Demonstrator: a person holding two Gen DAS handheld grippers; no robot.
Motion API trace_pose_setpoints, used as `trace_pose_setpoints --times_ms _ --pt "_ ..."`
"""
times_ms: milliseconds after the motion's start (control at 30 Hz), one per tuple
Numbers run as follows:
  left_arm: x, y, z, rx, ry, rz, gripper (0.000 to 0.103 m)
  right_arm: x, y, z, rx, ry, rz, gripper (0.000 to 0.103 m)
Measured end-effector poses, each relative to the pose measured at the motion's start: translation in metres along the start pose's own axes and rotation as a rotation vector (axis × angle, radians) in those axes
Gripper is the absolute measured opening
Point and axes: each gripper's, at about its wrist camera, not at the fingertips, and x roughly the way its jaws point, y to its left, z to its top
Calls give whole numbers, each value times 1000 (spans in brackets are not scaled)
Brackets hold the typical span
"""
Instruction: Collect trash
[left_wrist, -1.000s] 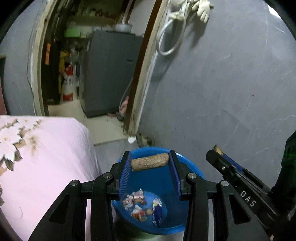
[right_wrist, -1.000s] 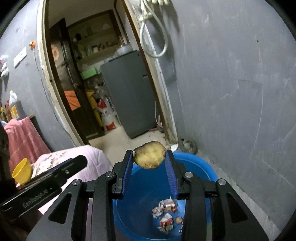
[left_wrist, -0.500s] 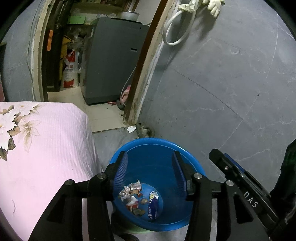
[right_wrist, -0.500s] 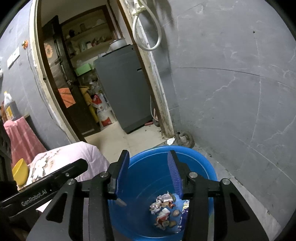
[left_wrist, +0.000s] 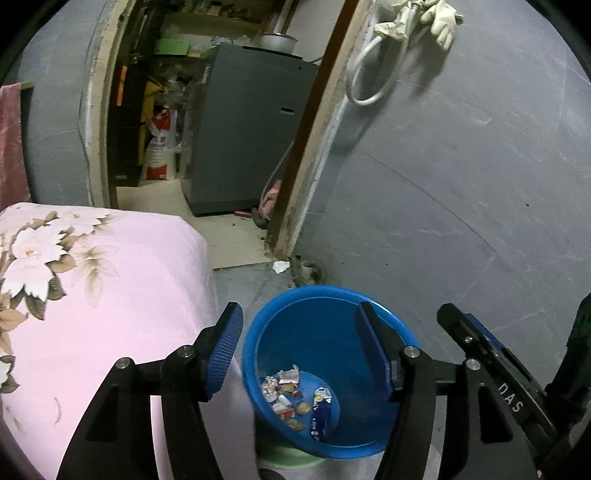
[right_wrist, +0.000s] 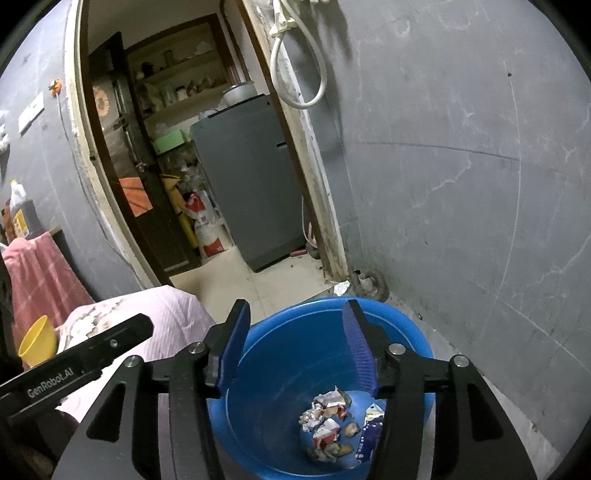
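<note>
A: Left gripper (left_wrist: 299, 345)?
B: A second ago it pinched a brown roll between its pads. Now the jaws are opening, nothing between them.

A: Right gripper (right_wrist: 295, 341)?
B: Same: the potato-like lump is gone, jaws opening, empty.

A: And the blue bucket (left_wrist: 280, 306)?
B: More scraps (right_wrist: 328, 424) below the fingertips.

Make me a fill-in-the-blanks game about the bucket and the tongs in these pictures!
1. The bucket under both tongs is the colour ____.
2. The wrappers lie at the ____ of the bucket.
3. Between the fingers of the left tongs, whose jaws are opening, there is ____ held.
4. The cloth beside the bucket is pink with a ____ pattern.

Missing words: blue; bottom; nothing; flower
</note>
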Motion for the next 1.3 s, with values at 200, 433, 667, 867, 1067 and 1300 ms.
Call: trace_pose_setpoints --times_ms 200,433,667,867,1067,1300 --pt "-22 11 -2 -4 -46 63 79 -9 4 4 -5 -22 2 76" --pt "-53 17 -7 36 -122 140 85 -22 8 9 13 -62 -12 91" --pt "-102 28 -20 28 -279 147 100 -48 42 2 -139 -146 -39 103" --pt "-137 29 -31 44 -334 156 100 -83 59 -9 -191 -241 -27 103" --pt "-168 28 -48 68 -357 155 100 -120 61 -26 -171 -303 -9 103" --pt "-204 25 -74 107 -392 170 100 -160 66 -49 -182 -342 15 103"
